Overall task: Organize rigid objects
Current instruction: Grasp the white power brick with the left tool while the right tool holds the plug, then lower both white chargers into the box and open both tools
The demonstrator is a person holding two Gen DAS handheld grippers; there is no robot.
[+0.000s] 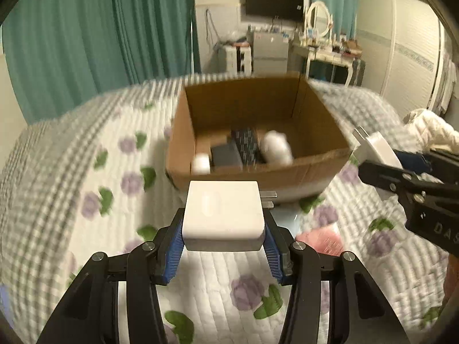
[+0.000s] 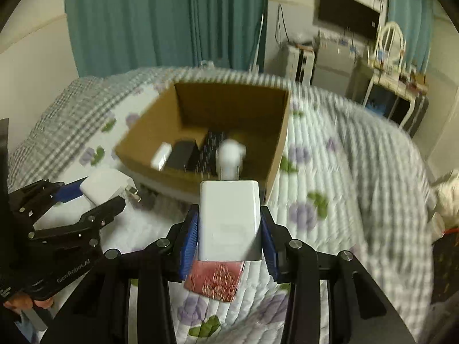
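Note:
My left gripper (image 1: 223,238) is shut on a white square charger (image 1: 223,213) with its prongs pointing right, held above the quilt just in front of the cardboard box (image 1: 309,106). My right gripper (image 2: 229,243) is shut on a taller white charger (image 2: 229,218) with its prongs pointing toward the box (image 2: 200,100). Each gripper shows in the other view: the right one (image 1: 381,157) at the box's right corner, the left one (image 2: 97,192) at the box's left. In the box lie a black block (image 1: 225,156), a dark patterned item (image 1: 246,143) and white items (image 1: 276,146).
A pink packet (image 2: 215,279) lies on the flowered quilt (image 1: 86,172) under my right gripper. Teal curtains (image 1: 100,28), a dresser with a mirror (image 1: 318,20) and a wall screen (image 1: 272,1) stand beyond the bed. A white knitted thing (image 1: 430,129) lies at the right.

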